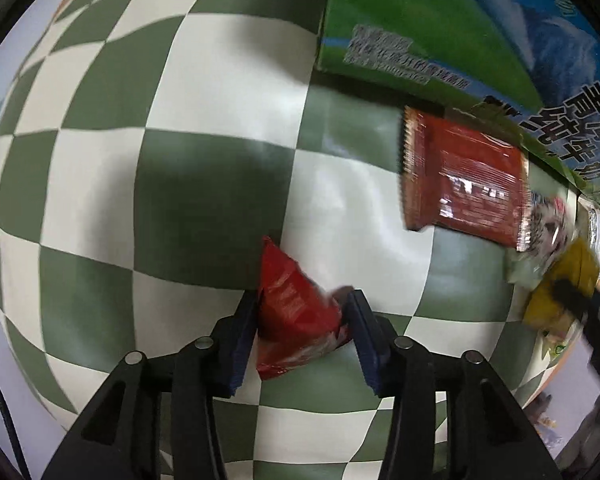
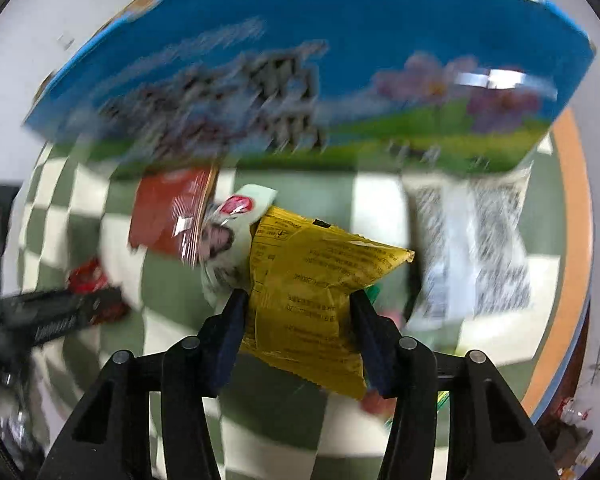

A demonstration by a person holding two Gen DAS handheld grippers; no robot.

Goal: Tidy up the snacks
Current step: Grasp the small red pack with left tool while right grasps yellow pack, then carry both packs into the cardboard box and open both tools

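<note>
Two packets are up off the checked cloth (image 1: 204, 92) at once: the left gripper (image 1: 300, 308) pinches a crinkled red snack packet (image 1: 292, 308), the right gripper (image 2: 298, 304) clamps a yellow packet (image 2: 320, 292), printed back showing. Both look mid-carry; next comes setting them down, likely toward the blue-green carton (image 2: 320, 40) beyond, where a brown-red packet (image 1: 464, 176) lies.

Left wrist view looks down along its fingers, close over the checkered cloth (image 1: 204, 184), box (image 1: 420, 20) at upper right. Right wrist view faces the box (image 2: 340, 48) front, close, blurred. Shared: box, brown-red packet (image 1: 468, 176) (image 2: 168, 212), yellow packet (image 1: 560, 284) (image 2: 316, 292), cloth (image 2: 172, 292).
</note>
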